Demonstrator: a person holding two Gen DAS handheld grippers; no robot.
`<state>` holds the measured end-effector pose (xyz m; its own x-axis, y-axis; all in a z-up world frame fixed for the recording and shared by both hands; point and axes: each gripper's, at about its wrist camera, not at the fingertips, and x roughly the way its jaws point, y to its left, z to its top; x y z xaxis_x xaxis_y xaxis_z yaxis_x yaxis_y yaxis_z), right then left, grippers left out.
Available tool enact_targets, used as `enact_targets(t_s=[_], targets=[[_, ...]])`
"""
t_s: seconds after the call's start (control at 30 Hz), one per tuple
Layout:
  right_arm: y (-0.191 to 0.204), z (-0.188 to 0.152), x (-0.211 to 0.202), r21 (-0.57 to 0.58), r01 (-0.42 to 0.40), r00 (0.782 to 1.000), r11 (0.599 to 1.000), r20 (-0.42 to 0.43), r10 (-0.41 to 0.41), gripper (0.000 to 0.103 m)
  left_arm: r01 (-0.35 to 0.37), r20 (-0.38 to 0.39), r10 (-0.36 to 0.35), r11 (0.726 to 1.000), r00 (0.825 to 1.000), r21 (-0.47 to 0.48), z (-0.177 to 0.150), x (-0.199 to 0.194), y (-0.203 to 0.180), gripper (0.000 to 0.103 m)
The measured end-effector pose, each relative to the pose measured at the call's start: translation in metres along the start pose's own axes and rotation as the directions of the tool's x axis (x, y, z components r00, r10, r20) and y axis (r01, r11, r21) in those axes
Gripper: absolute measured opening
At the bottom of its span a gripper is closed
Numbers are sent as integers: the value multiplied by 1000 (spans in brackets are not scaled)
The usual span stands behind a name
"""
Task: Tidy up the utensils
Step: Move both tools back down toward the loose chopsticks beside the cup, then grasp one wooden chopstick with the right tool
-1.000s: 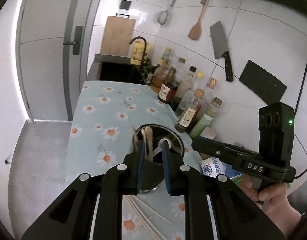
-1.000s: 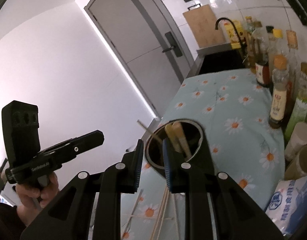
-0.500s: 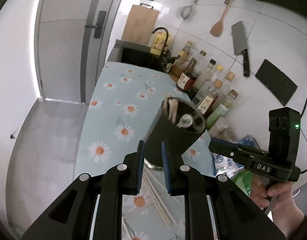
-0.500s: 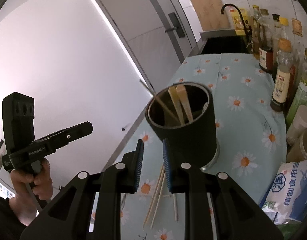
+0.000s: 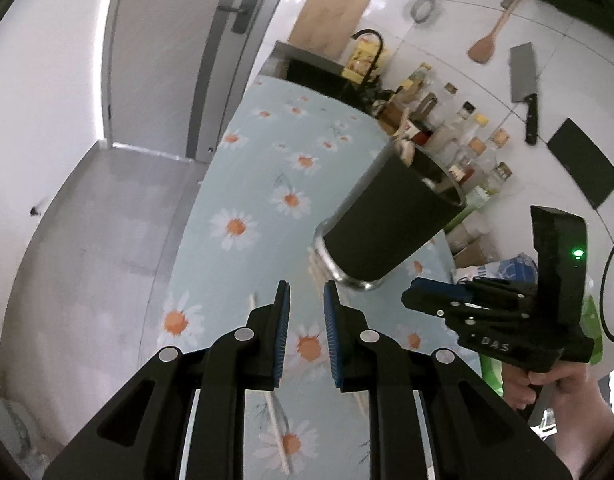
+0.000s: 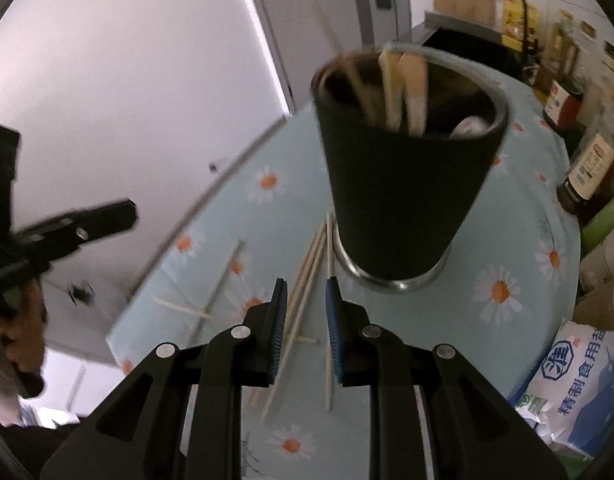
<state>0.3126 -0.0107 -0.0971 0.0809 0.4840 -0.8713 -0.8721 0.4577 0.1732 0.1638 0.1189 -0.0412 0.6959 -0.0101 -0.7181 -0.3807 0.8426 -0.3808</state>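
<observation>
A matte black utensil holder (image 6: 403, 184), cone-shaped with a shiny metal foot ring, stands on a pale blue tablecloth (image 5: 275, 152) printed with white and orange daisies. Flat wooden handles (image 6: 403, 92) poke up inside its mouth. At the holder's foot, thin pale wooden chopsticks (image 6: 307, 280) lie scattered on the cloth, some crossing one another.

The right wrist view looks into the holder and shows the whole spread of sticks, plus a white printed bag (image 6: 579, 388) beside the holder. The left wrist view sees the holder tilted by the lens, only a couple of sticks, and a tiled wall behind the holder with a cleaver (image 5: 523, 84) and a wooden spatula (image 5: 487, 40) hanging.

The left gripper (image 5: 305, 300) points steeply down at the cloth before the holder, its blue-ribbed pads slightly parted with nothing between them. The right gripper (image 6: 305, 296) tilts down over the sticks, narrowly parted too, gripping nothing. A hand (image 5: 555, 392) clasps the right gripper's handle.
</observation>
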Motion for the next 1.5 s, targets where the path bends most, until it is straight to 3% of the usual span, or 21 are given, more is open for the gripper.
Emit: enact_targets(t_s=[0.17,0.4,0.87,1.17,1.5], targets=[[7,2,35,-70,59,990,996,-126,-67,21,-16,-15,15,998,1000,-53,-15,3,20,16],[18,5,74,-146,139,953,980,-249,-172,21,-3,-52,-3,993,999,-115,-32,13,38,16],[22,16,123,-221,186,882,958,-393,-262,15,6,-69,-20,981,997,-196,-42,28,57,16],[28,23,138,-214,195,862,957,-428,-271,11,24,-81,-42,976,996,-215,-44,38,60,16],[32,21,134,-184,197,867,963,-426,-258,5,34,-96,-58,972,994,-232,-45,46,64,16]])
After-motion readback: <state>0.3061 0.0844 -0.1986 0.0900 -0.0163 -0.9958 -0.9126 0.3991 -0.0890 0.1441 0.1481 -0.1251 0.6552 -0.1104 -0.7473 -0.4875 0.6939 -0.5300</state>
